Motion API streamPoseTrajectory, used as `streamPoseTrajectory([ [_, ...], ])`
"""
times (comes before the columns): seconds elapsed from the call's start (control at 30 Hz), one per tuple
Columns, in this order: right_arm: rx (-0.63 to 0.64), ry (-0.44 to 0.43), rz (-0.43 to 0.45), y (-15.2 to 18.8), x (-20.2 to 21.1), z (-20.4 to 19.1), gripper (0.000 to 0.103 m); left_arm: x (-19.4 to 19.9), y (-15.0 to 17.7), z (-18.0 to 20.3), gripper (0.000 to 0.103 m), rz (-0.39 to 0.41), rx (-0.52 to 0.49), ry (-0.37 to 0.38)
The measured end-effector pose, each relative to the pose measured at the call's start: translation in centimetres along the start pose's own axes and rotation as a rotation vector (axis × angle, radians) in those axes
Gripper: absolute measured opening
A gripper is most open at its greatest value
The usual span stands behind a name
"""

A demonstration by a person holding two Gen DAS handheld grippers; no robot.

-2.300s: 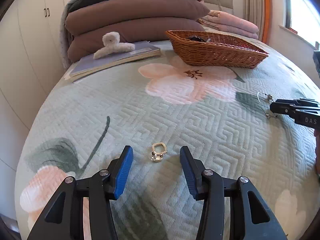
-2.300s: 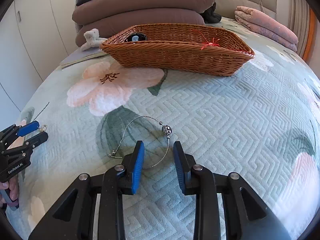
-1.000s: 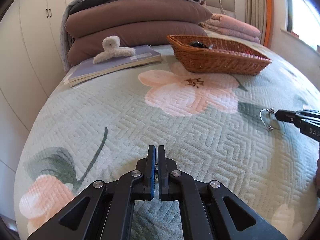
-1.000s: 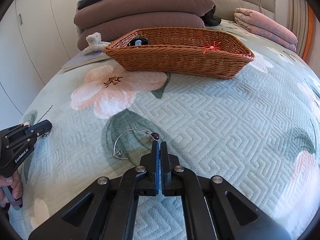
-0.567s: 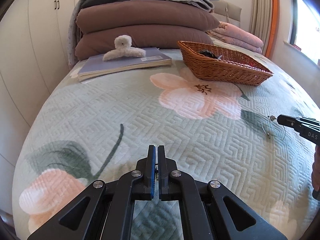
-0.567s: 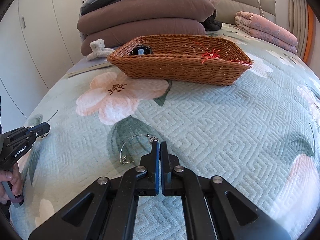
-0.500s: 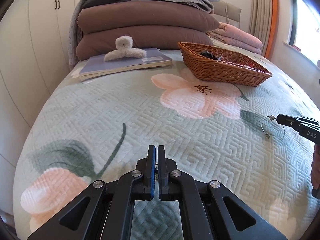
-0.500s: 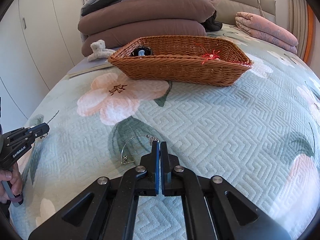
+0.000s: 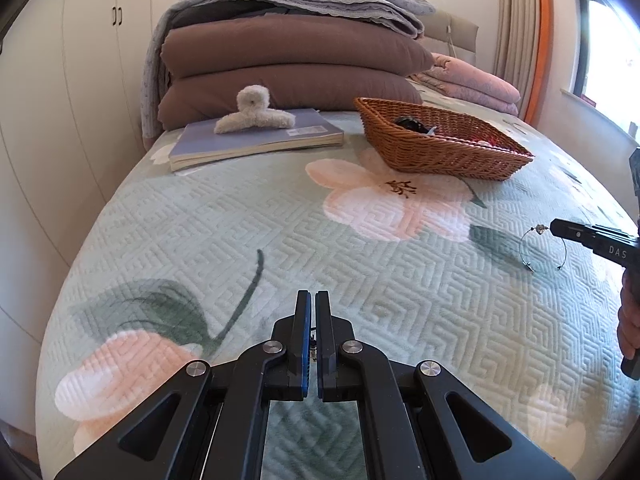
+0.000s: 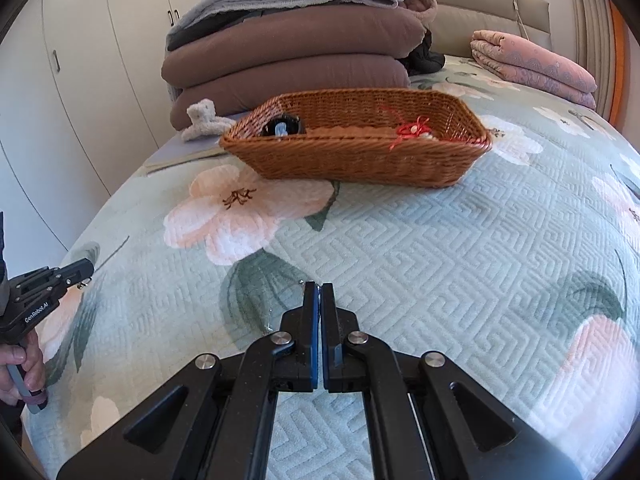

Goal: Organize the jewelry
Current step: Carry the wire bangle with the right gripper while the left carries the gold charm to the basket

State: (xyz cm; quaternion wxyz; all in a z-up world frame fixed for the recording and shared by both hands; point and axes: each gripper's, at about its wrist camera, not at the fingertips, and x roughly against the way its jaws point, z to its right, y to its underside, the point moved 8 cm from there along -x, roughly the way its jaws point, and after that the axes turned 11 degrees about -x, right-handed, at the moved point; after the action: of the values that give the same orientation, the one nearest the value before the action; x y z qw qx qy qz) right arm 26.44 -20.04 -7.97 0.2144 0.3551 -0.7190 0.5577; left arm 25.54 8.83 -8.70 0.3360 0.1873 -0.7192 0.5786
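My left gripper (image 9: 313,299) is shut on a small gold earring (image 9: 313,345), which shows only as a glint between the blue pads. In the right wrist view the earring (image 10: 81,285) dangles from the left gripper (image 10: 87,269) above the bedspread. My right gripper (image 10: 318,287) is shut on a thin silver wire bracelet (image 10: 301,281), mostly hidden behind the fingers. In the left wrist view the bracelet (image 9: 527,258) hangs as a loop from the right gripper (image 9: 554,225). The brown wicker basket (image 10: 352,160) lies farther back on the bed, with a dark item and a red cord inside.
A pale green quilted bedspread (image 9: 280,220) with pink flowers covers the bed. A purple book (image 9: 256,140) with a fluffy white hair claw (image 9: 252,112) lies left of the basket (image 9: 452,160). Folded brown quilts (image 9: 288,68) are stacked behind. White cupboards stand on the left.
Both grippers were open around the earring and the bracelet, then shut on them. Since then both have lifted off the bedspread with their pieces hanging from the jaws.
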Motion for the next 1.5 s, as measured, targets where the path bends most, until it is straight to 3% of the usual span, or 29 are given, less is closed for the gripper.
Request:
streamPoseTrajectory([
  [0.83, 0.007, -0.004, 0.054, -3.1, 2.6, 2.0, 0.001, -1.6, -6.8, 8.4, 0.001, 0.057, -0.063, 0.08],
  [1.5, 0.016, 0.035, 0.094, -8.2, 1.9, 3.6, 0.001, -4.4, -12.7, 12.6, 0.001, 0.084, -0.095, 0.094],
])
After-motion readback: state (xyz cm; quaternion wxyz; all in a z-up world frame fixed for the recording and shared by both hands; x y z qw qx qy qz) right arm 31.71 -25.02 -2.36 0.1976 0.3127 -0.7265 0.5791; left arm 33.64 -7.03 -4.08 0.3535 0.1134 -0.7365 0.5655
